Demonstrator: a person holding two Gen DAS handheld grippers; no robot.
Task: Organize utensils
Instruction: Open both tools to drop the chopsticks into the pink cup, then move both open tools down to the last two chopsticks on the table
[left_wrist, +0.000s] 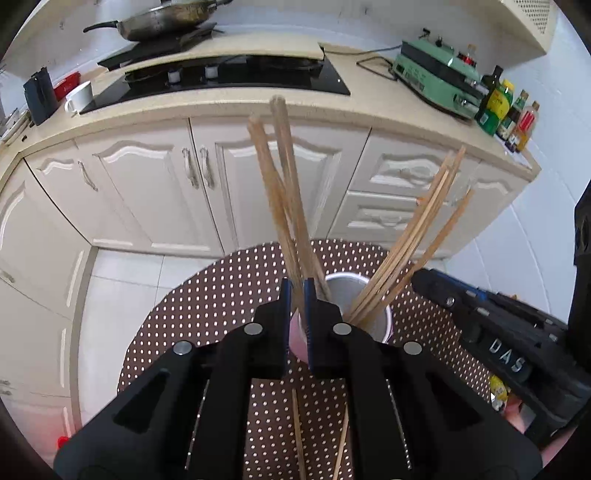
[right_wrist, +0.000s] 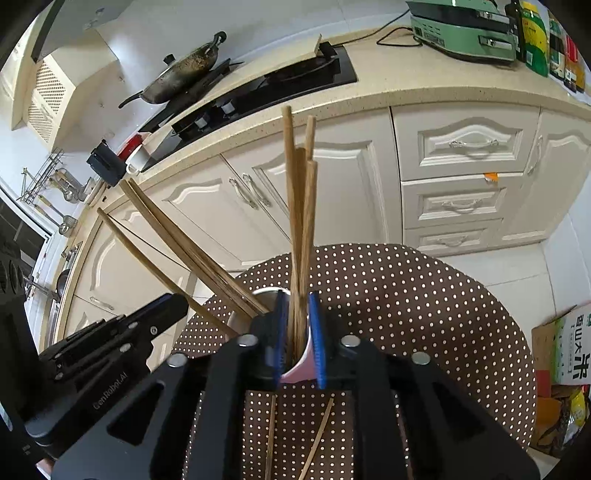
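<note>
Left wrist view: my left claw (left_wrist: 298, 295) hangs over the pink cup (left_wrist: 373, 325), which stands on the polka-dot bench (left_wrist: 207, 295) toward its far edge. The blue pads are nearly together and a bundle of chopsticks (left_wrist: 280, 177) passes up between them, tips down in the cup; I cannot tell for sure whether the pads press on the sticks. A second bundle (left_wrist: 417, 236) leans out of the cup to the right, and beside it my right claw's black body (left_wrist: 491, 325) comes in from the right edge. Two loose chopsticks (left_wrist: 297, 435) lie on the bench nearer to me, under the claw frame.

In the right wrist view, my right claw (right_wrist: 298, 332) also sits at the cup (right_wrist: 295, 373), straddling its near rim. Its pads stand a little apart, with an upright bundle (right_wrist: 303, 206) between them; the gap beside the sticks looks slack, so I read it as not clamped. The other bundle (right_wrist: 184, 243) leans left toward the left claw's body (right_wrist: 122, 332). Behind the bench are cream cabinets (right_wrist: 369, 177) and a counter with a hob (right_wrist: 266, 88).
</note>
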